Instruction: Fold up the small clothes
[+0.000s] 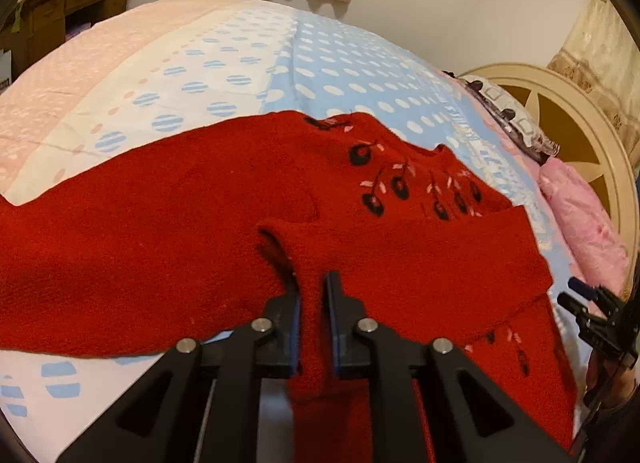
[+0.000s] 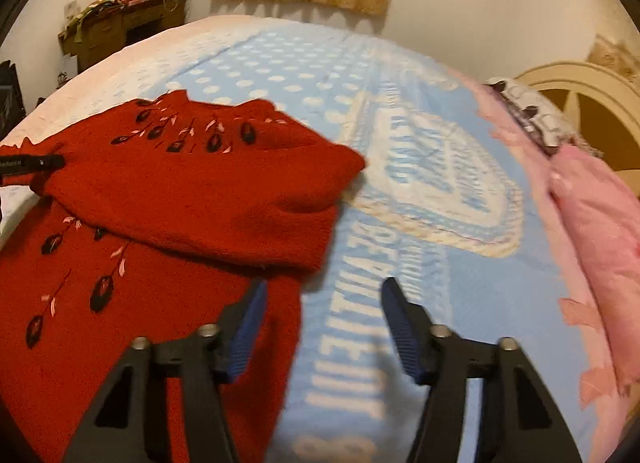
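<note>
A small red fleece garment with black and pink embroidered sprigs lies spread on the bed. My left gripper is shut on a fold of its sleeve, which lies across the body. In the right wrist view the same garment lies at the left, its sleeve folded over. My right gripper is open and empty, hovering over the garment's right edge and the blue blanket. The right gripper also shows at the right edge of the left wrist view.
The bed has a blue, white and pink dotted blanket. Pink bedding and a cream headboard lie to the right. A wooden desk with clutter stands at the far left by the wall.
</note>
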A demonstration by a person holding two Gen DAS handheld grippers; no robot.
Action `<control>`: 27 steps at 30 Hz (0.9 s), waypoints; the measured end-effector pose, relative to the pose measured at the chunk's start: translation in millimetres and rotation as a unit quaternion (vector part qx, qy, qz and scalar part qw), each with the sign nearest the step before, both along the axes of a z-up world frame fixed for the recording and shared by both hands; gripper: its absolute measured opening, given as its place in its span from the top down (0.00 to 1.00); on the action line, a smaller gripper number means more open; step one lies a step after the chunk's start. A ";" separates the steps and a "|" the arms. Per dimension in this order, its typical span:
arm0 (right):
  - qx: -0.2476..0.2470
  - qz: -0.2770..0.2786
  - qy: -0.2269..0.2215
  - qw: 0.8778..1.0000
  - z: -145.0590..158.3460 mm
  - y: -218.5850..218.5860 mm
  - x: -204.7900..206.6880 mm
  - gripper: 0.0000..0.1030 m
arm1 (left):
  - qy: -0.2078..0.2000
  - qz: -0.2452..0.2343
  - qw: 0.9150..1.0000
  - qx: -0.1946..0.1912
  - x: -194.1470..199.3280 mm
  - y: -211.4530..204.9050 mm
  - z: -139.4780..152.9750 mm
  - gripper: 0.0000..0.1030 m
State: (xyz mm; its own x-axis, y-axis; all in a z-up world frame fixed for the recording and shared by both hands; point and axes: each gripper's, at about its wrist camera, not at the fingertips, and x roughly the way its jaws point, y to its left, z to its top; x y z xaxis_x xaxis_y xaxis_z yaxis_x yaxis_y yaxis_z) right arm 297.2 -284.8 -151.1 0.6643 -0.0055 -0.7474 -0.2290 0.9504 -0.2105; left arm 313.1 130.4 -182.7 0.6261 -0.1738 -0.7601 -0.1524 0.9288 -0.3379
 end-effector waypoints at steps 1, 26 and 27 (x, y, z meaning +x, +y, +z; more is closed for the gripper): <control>-0.017 0.011 0.002 1.000 -6.4 8.9 5.7 0.50 | 0.001 0.002 1.000 0.000 0.0 0.5 -1.6 0.86; 0.144 -0.106 0.029 0.983 6.0 -41.3 149.2 0.94 | -0.020 -0.030 0.999 0.040 -4.3 -23.3 -2.0 0.40; 0.142 -0.105 0.017 0.984 10.6 -41.2 150.5 0.94 | -0.019 -0.033 0.998 0.046 -4.2 -25.6 -2.6 0.37</control>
State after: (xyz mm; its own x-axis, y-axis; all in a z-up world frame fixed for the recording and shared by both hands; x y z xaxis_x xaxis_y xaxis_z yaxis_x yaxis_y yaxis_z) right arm 447.7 -326.0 -140.5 0.6447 0.0728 -0.7610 -0.0242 0.9969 0.0749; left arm 308.9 104.8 -185.3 0.6449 -0.1469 -0.7500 -0.0779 0.9636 -0.2557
